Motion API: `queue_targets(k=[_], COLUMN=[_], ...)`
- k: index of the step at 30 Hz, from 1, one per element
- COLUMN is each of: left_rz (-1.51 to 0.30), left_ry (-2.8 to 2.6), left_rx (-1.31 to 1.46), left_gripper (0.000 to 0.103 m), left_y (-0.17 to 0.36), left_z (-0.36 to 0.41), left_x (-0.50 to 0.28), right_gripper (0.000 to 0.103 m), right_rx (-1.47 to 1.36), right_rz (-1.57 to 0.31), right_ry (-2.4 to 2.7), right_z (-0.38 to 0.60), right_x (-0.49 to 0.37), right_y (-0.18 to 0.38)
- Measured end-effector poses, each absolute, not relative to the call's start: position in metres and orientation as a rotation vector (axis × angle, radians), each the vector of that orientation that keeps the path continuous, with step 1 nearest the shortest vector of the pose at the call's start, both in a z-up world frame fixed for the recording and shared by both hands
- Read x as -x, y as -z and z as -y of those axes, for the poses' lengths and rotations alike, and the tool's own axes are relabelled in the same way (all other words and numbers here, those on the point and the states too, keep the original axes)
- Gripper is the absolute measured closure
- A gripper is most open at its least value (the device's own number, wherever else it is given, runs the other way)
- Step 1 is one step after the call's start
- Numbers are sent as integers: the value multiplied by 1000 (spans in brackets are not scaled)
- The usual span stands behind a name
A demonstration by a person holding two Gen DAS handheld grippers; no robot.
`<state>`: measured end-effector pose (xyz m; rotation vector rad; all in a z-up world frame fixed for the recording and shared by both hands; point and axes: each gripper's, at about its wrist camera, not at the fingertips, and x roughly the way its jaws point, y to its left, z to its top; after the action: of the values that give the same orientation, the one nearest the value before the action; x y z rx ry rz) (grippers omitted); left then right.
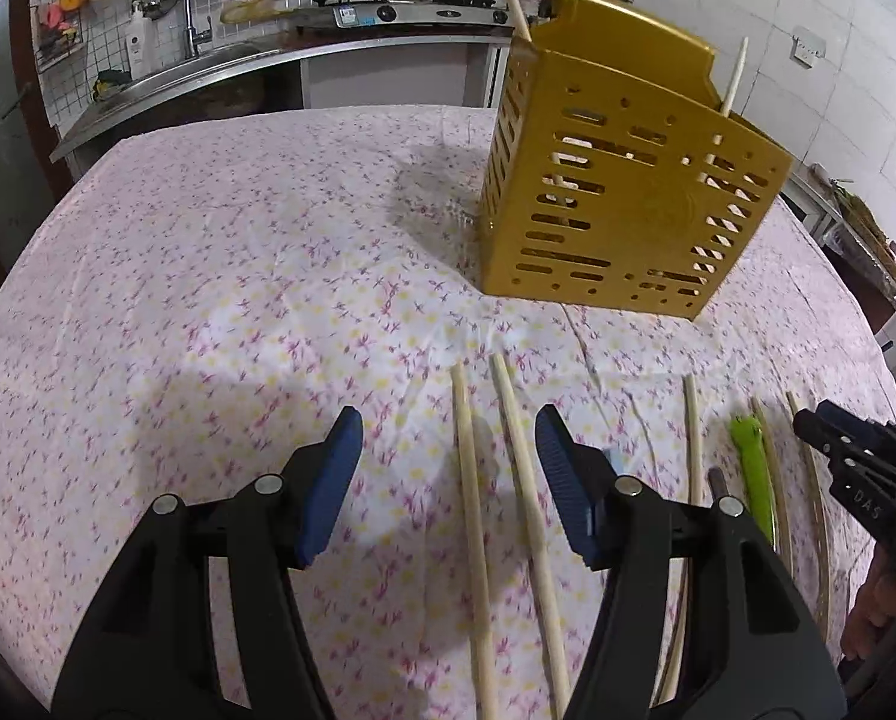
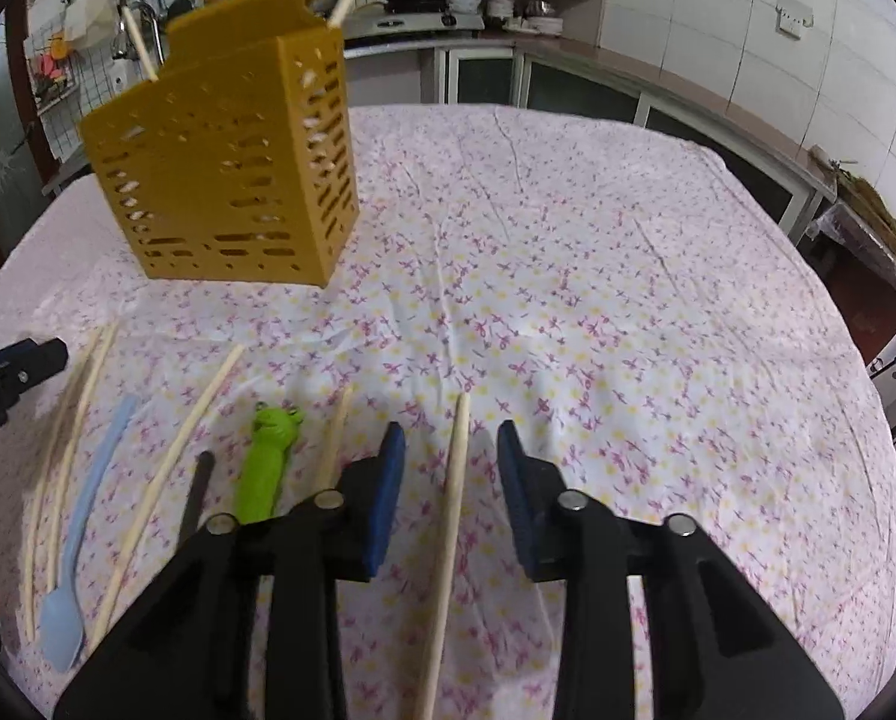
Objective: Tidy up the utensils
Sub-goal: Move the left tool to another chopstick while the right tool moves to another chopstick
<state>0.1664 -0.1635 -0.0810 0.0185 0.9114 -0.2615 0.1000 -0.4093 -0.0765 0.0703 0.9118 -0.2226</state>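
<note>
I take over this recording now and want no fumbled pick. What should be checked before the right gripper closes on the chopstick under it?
1. Right gripper open: ok, pads apart.
2. Chopstick between its pads: ok, roughly centred, untouched.
3. Neighbouring chopstick outside the pads: ok, it lies left of the left pad.
4. Gold utensil holder upright on the tablecloth: ok, two chopsticks already stand in it.
5. Left gripper out of the way: ok, open over its own chopstick pair.
6. Fingertips low enough to grip: cannot tell.

Glossy mustard plastic holder [image 1: 622, 192]; pale matt wooden chopsticks [image 1: 469, 516]; creased floral cloth [image 2: 568, 276]
</note>
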Motion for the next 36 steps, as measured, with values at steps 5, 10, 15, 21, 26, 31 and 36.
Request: queue_targets(k=[5,10,15,21,26,31,36], left_rz=[-930,-982,-967,-934,-969,-944,-938], left_ry=[249,250,217,211,182,165,161], left_rx=[-28,-52,-79,-35,-65,-129,-140], left_gripper=[49,50,51,60,61,62,63], left_y=[86,101,105,93,102,105,106], left_z=[168,178,186,173,173,184,186], left_x=[-180,-191,-189,-181,-187,-185,-187], right_gripper=[79,80,81,81,81,81,82], right_rx=[-81,-95,-121,-126,-121,-90,-74], right_rz=[-945,-943,-929,-918,-916,-922,-926], right_ry=[226,210,187,167,168,179,186], right_z=[416,422,428,434,433,425,422], right_x=[-108,-112,-109,-112,-111,-112,-112], right_y=[85,88,88,91,91,91,91])
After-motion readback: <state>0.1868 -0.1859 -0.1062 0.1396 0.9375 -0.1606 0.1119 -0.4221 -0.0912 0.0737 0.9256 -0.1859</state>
